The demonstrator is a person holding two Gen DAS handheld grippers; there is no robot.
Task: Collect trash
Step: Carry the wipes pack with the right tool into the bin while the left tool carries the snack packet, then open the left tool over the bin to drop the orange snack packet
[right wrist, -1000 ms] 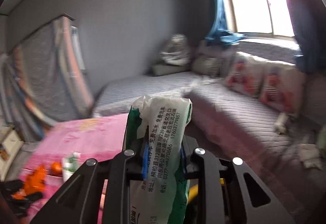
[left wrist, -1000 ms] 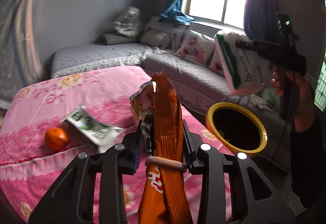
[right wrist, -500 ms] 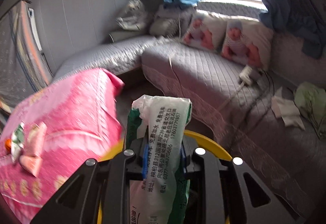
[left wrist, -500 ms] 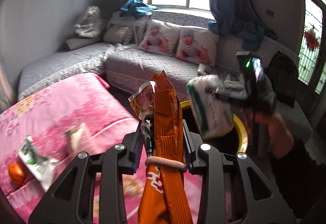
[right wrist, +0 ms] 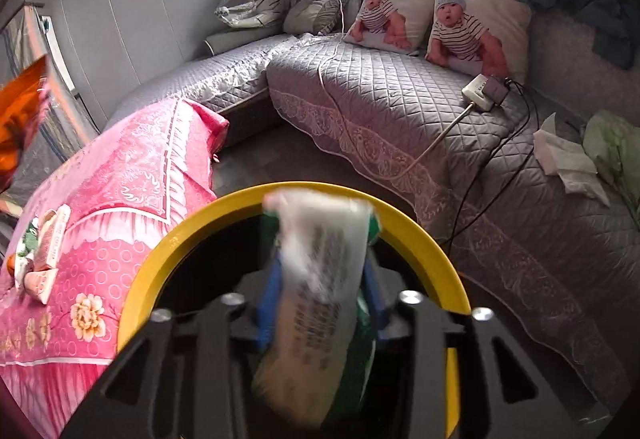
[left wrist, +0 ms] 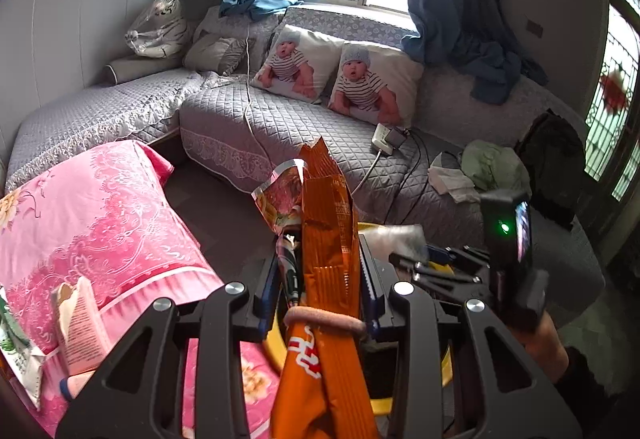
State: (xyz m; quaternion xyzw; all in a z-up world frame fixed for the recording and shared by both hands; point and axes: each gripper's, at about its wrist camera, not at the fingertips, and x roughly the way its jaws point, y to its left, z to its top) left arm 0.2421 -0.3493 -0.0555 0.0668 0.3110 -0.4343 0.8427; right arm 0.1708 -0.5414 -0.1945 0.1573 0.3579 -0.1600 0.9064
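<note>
My left gripper (left wrist: 320,271) is shut on an orange snack wrapper (left wrist: 326,239) together with a smaller foil wrapper (left wrist: 280,199), held up beside the yellow-rimmed bin (left wrist: 276,339). My right gripper (right wrist: 322,287) is over the mouth of the yellow-rimmed bin (right wrist: 168,247). A white and green bag (right wrist: 320,279), blurred by motion, is between its blue pads; the fingers look spread a little wider than the bag. The right gripper also shows in the left wrist view (left wrist: 440,263). More wrappers (right wrist: 44,251) lie on the pink table cover (right wrist: 132,175).
A grey quilted corner sofa (left wrist: 280,119) runs behind the bin, with two baby-print pillows (left wrist: 340,75), a power strip and cables (left wrist: 384,139), and tissues and cloth (left wrist: 472,171). The window and blue curtains are at the back.
Both grippers swung from the pink table toward the bin. The right gripper came down over the bin's mouth and its bag is now blurred and lower. The left still holds its wrappers.
</note>
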